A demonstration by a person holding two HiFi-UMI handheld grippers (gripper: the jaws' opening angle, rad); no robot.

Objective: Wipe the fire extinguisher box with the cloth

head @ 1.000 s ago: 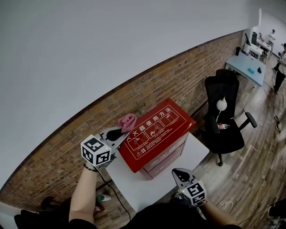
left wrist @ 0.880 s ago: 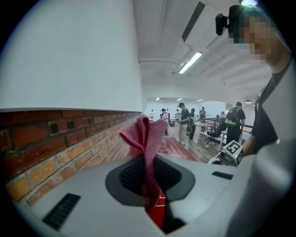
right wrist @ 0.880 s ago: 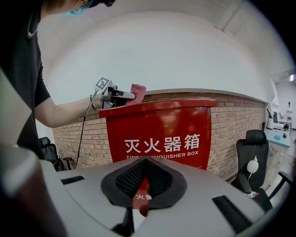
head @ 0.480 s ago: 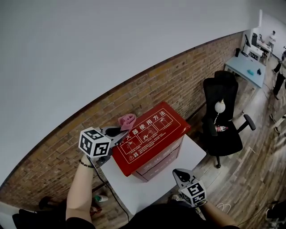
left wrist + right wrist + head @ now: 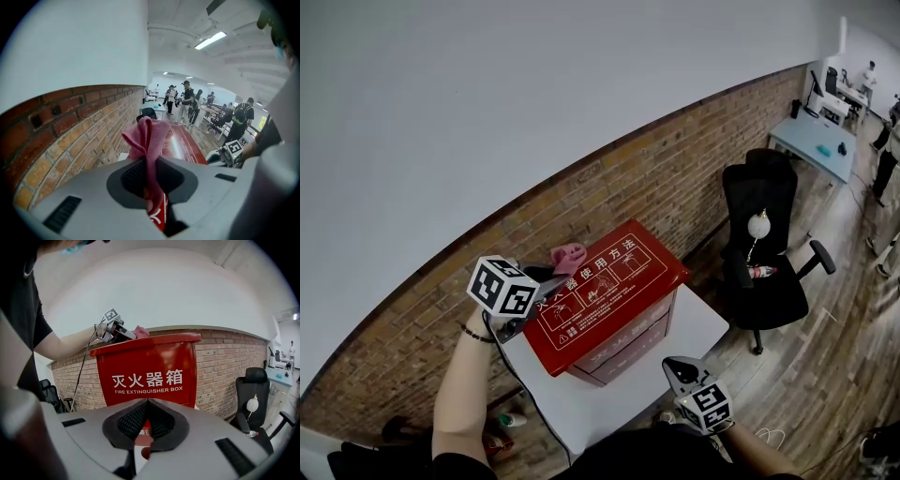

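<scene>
- Head view: the fire extinguisher box [image 5: 609, 291] is caught steeply from above.
- Left gripper view: its lid [image 5: 185, 140] is skimmed closely.
- Right gripper view: its front [image 5: 147, 362] is faced from low.

Black office chair [image 5: 764, 253] near white table [image 5: 698, 319]; brick wall [image 5: 656, 178] behind both.

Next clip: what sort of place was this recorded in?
Likely an open-plan office or shared workspace: a black swivel chair by a brick wall, a desk further back, and a group of people standing under ceiling strip lights.
</scene>
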